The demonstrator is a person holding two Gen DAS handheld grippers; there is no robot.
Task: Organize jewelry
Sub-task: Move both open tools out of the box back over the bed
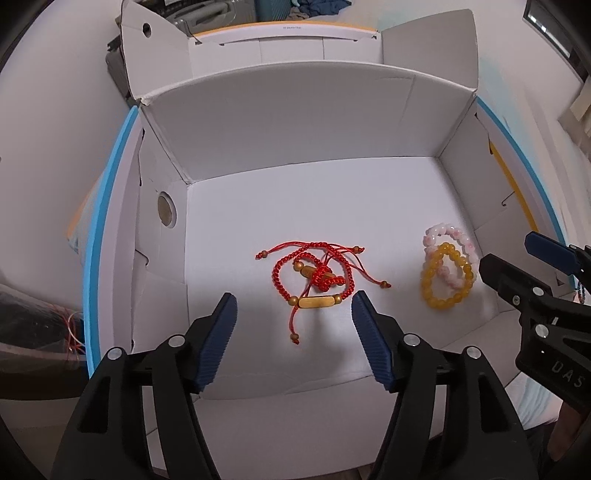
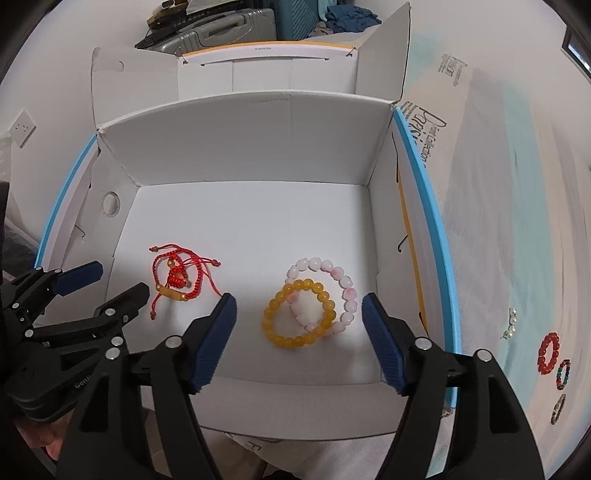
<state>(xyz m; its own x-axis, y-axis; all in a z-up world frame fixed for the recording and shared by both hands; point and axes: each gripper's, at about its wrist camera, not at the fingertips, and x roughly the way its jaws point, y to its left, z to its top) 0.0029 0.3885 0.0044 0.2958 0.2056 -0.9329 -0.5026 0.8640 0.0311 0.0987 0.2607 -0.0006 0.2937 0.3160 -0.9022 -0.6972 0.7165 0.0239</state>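
Note:
A tangle of red cord bracelets (image 1: 314, 273) (image 2: 177, 278) with tan beads lies on the floor of an open white box (image 1: 295, 122) (image 2: 240, 147). To its right a yellow bead bracelet (image 1: 447, 275) (image 2: 269, 325) overlaps a pink-and-white bead bracelet (image 1: 448, 236) (image 2: 349, 293). My left gripper (image 1: 294, 299) (image 2: 122, 278) hangs open just above the red tangle, holding nothing. Over the yellow and pink pair my right gripper (image 2: 299, 299) (image 1: 509, 254) stands open, its pads clear of the beads.
Outside the box's right wall, on a pale printed surface, lie a red bead bracelet (image 2: 548, 352), a dark multicoloured one (image 2: 563, 373), a brown one (image 2: 557, 409) and a small pearly piece (image 2: 511, 325). Suitcases (image 2: 221, 26) stand behind the box.

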